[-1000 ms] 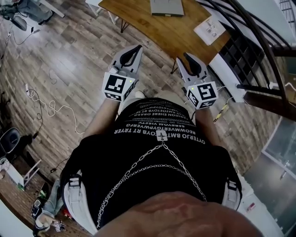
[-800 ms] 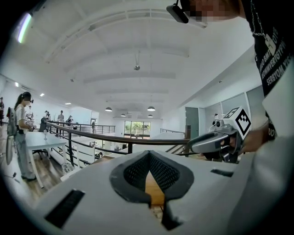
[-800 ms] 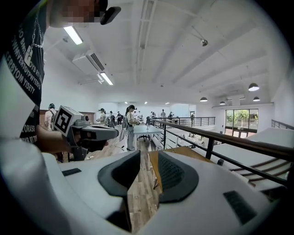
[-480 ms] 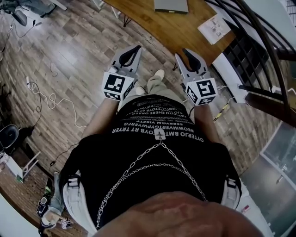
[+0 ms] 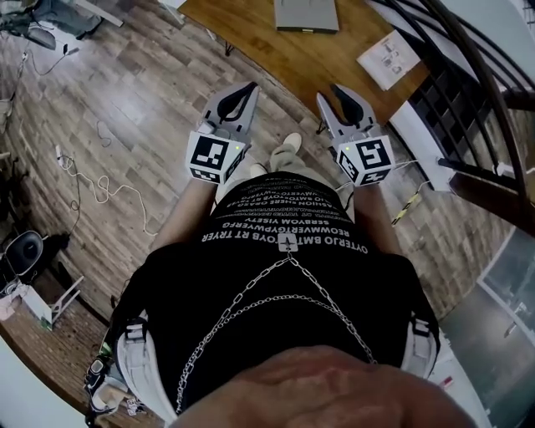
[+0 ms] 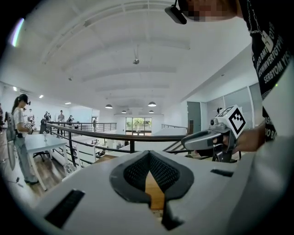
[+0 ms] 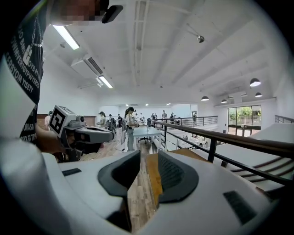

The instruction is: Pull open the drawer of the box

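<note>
A grey, flat box-like thing (image 5: pixel 306 14) lies on the brown wooden table (image 5: pixel 276 58) at the top of the head view; no drawer can be made out on it. My left gripper (image 5: pixel 247 87) is held out at waist height over the wood floor, short of the table, its fingertips touching and nothing between them (image 6: pixel 148 153). My right gripper (image 5: pixel 338 89) is level with it, near the table's edge. A clear gap runs between its pads (image 7: pixel 146 156), and they hold nothing. Each gripper shows in the other's view.
A printed sheet (image 5: pixel 388 58) lies on the table's right part. A dark shelf unit (image 5: pixel 443 109) and a black railing (image 5: pixel 468 58) stand to the right. Loose cables (image 5: pixel 100 188) trail over the floor on the left. A person's shoe (image 5: pixel 288 144) shows between the grippers.
The person has stepped toward the table, carrying both grippers forward. A shoe has come into view between the grippers. Neither gripper's jaws have changed.
</note>
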`<move>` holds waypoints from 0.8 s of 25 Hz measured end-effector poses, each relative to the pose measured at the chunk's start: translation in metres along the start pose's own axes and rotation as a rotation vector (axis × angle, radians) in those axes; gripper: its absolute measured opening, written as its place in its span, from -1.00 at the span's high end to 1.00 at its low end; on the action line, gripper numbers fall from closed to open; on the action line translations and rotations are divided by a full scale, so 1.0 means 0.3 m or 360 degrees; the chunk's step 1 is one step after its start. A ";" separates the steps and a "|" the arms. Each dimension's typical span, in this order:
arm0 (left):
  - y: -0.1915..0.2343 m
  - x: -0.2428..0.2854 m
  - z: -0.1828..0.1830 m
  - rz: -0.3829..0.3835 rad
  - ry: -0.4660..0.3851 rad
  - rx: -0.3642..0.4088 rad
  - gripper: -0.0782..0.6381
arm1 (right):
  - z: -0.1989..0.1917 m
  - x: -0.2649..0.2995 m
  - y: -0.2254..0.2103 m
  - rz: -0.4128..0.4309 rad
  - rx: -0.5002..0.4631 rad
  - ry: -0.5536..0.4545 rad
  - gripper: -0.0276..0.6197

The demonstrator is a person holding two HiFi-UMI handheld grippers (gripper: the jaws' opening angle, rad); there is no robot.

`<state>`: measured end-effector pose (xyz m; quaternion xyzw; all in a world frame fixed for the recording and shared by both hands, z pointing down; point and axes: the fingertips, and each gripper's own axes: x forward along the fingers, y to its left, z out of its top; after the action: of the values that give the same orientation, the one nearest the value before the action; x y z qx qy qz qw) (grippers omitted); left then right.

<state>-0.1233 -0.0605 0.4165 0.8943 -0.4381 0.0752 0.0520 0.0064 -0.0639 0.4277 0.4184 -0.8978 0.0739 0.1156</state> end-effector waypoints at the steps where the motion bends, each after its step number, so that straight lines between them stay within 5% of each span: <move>1: 0.004 0.020 -0.004 0.0001 0.0010 -0.0004 0.76 | -0.003 0.011 -0.021 0.0003 0.0005 0.0005 0.61; 20: 0.174 0.360 0.087 0.0026 0.0016 0.0034 0.76 | 0.108 0.260 -0.373 0.0021 -0.0012 -0.0002 0.61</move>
<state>-0.0970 -0.1802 0.4117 0.8908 -0.4443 0.0849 0.0440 0.0389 -0.2002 0.4215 0.4121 -0.9009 0.0712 0.1162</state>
